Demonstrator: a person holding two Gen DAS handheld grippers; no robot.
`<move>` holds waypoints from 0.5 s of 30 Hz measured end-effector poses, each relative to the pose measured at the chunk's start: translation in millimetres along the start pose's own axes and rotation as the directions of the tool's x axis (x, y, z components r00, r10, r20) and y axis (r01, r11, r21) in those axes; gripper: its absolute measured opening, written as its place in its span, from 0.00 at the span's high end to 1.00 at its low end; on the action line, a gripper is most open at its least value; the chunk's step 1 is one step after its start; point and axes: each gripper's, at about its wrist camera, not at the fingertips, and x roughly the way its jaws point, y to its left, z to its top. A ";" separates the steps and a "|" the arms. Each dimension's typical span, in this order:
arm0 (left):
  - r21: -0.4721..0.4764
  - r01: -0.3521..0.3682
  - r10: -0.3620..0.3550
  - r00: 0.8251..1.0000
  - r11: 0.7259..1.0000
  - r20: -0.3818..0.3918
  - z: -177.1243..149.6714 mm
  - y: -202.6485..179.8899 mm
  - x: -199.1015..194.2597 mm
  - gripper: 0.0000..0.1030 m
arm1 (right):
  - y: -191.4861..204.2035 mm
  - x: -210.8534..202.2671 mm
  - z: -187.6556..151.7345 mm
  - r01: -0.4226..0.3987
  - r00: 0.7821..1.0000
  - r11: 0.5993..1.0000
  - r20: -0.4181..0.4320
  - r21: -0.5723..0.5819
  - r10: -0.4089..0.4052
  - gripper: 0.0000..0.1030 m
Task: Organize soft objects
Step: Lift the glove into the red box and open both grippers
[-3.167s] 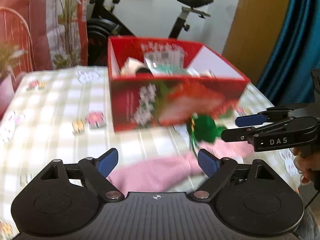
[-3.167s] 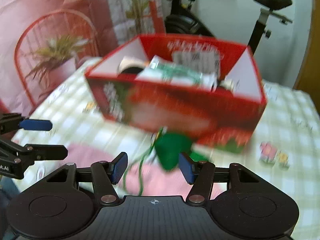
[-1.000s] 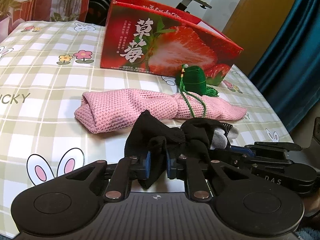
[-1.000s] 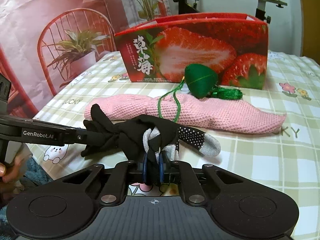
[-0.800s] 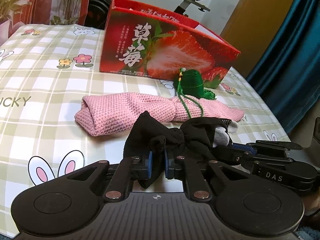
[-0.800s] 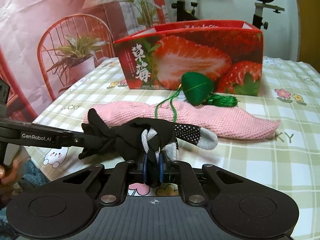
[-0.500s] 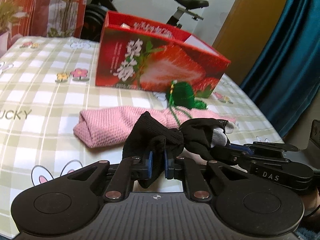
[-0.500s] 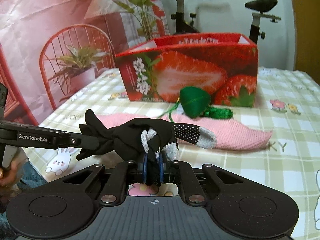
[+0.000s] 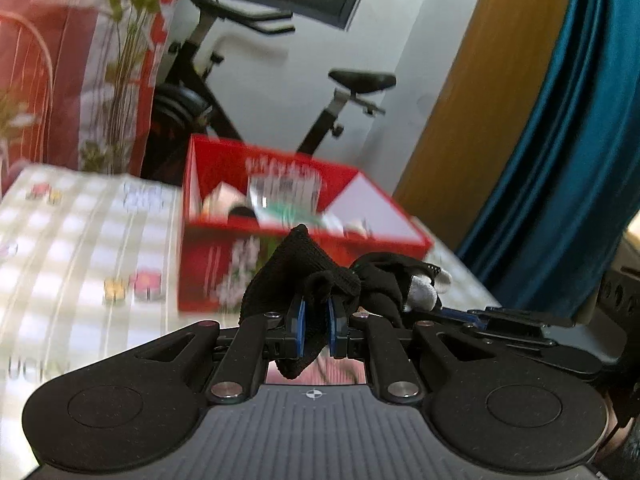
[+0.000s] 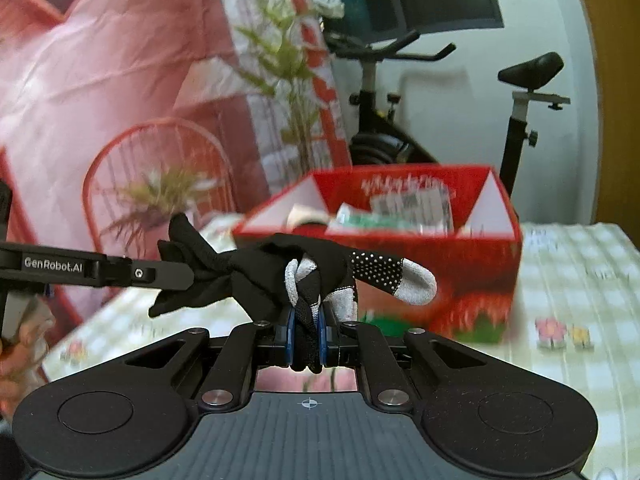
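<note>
Holding one black glove [image 10: 276, 276] between them, the left gripper [image 9: 316, 326] pinches its cuff end and the right gripper [image 10: 307, 338] pinches its finger end, both with jaws squeezed tight on the cloth. The glove hangs in the air above the checked tablecloth [image 9: 80, 248]. Behind it sits the open red strawberry box [image 10: 472, 272] with some things inside.

Exercise bike [image 9: 280, 92], teal curtain [image 9: 568, 140], red chair [image 10: 156, 184] behind the table
</note>
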 end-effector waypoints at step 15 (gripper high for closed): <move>0.026 -0.070 0.072 0.995 0.997 -0.070 78.9 18.4 101.4 0.88 | -47.7 104.5 88.2 0.132 0.988 0.989 -0.068 -0.073 -0.137 0.90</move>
